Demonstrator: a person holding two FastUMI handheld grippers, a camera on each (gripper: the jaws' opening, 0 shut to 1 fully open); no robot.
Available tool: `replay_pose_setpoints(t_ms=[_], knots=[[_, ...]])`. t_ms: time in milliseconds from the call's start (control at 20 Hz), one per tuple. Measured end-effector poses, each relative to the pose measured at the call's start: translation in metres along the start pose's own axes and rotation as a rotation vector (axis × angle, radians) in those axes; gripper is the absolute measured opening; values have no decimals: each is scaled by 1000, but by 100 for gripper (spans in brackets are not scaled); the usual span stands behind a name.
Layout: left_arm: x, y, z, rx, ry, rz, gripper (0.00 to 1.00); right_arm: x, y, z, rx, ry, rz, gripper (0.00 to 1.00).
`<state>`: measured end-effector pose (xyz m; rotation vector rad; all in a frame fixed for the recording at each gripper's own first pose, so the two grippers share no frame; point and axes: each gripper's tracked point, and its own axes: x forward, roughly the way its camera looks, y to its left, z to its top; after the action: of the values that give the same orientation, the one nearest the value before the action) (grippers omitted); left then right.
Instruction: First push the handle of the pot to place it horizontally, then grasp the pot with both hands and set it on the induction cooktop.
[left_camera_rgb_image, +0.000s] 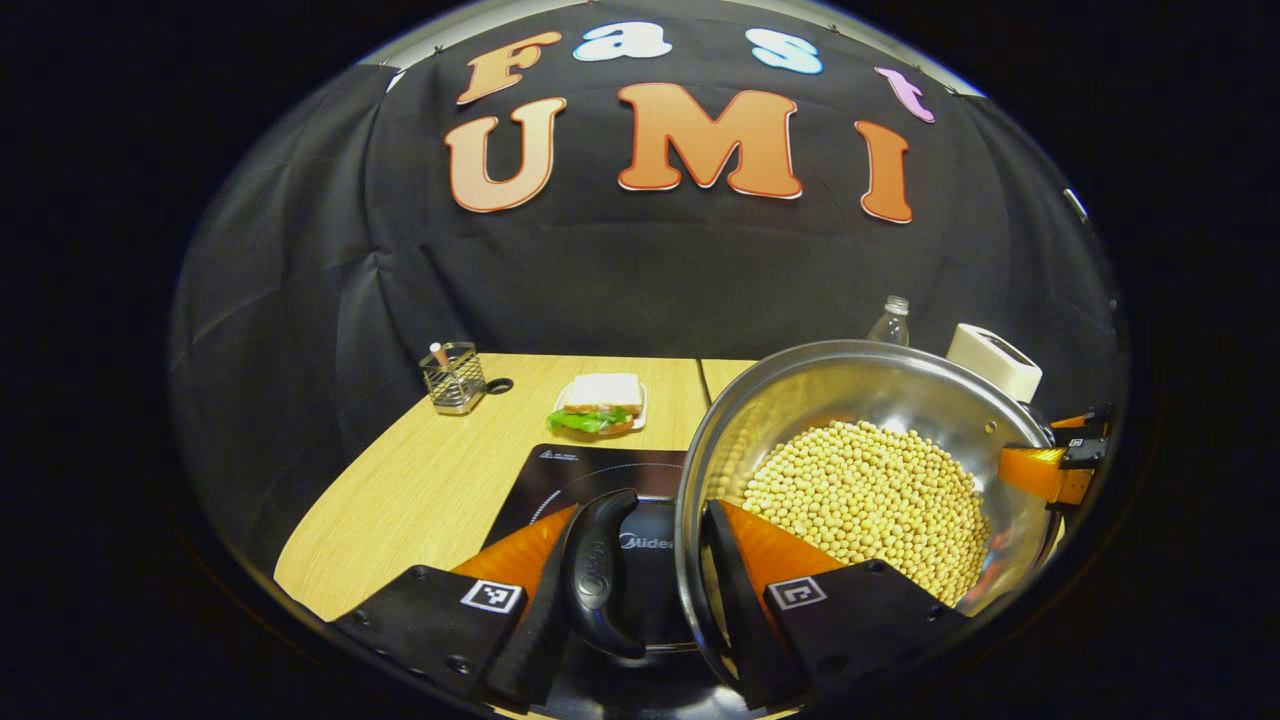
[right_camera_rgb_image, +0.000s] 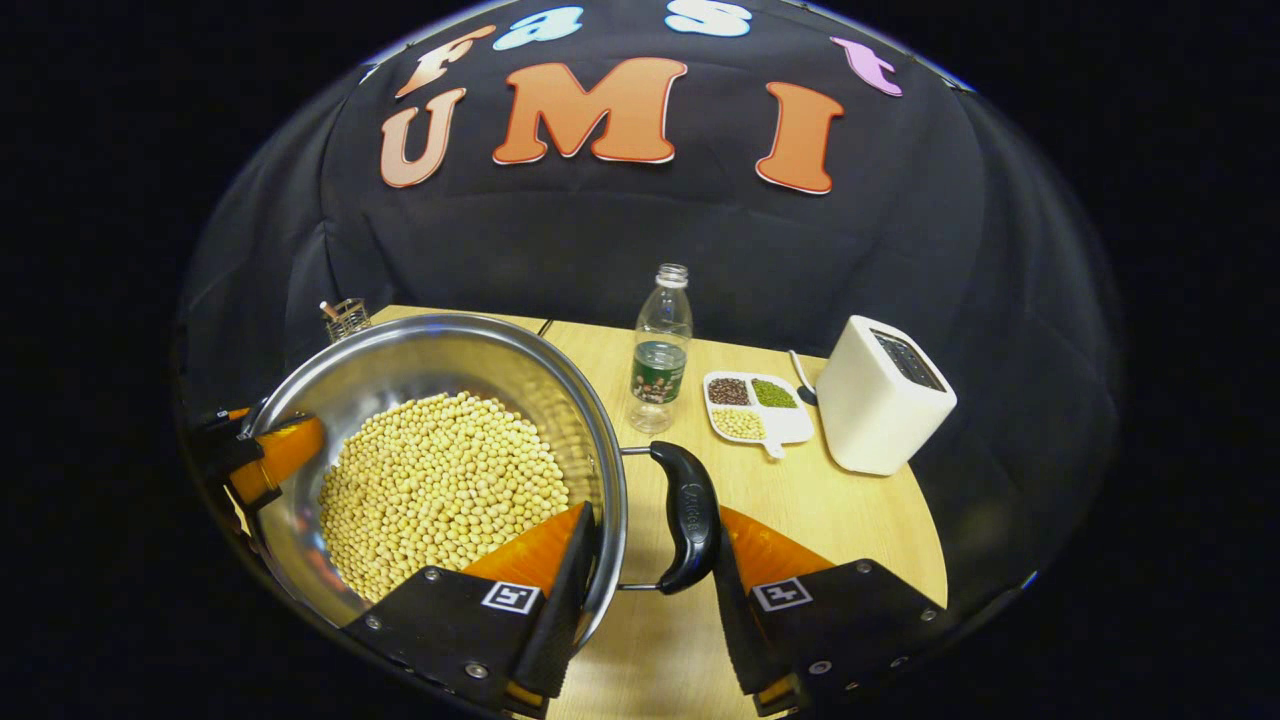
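Pot (left_camera_rgb_image: 870, 470), steel and heaped with yellow beans (right_camera_rgb_image: 440, 490), hangs between the two tongs, one on each side handle. The left tongs (left_camera_rgb_image: 635, 560) straddle the rim: one finger outside the black left handle (left_camera_rgb_image: 605, 570), the other inside the pot wall, apparently clamped on handle and rim together. The right tongs (right_camera_rgb_image: 650, 560) mirror this, one finger inside the wall, the other beyond the right handle (right_camera_rgb_image: 690, 515); they look closed on it, though contact at the outer finger is hard to confirm. The cooktop (left_camera_rgb_image: 590, 475), a dark glass slab, lies just ahead of and beneath the left tongs, so the pot has to travel towards the left side. From the left gripper view the pot seems partly over the slab already, tilted, not yet resting flat on the worktop (right_camera_rgb_image: 830, 510).
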<state>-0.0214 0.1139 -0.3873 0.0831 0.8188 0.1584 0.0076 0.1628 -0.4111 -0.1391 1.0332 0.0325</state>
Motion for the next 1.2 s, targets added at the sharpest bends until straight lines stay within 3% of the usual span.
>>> replay_pose_setpoints(t_ms=[50,700,1200], knots=[[0,8,-2,-2,2,10,72,-1,9,1,-2,2,8,63],[-1,99,-1,-86,8,88,75,11,96,23,-60,-13,82,63],[20,129,-12,-83,29,109,75,33,128,18,-64,17,97,63]])
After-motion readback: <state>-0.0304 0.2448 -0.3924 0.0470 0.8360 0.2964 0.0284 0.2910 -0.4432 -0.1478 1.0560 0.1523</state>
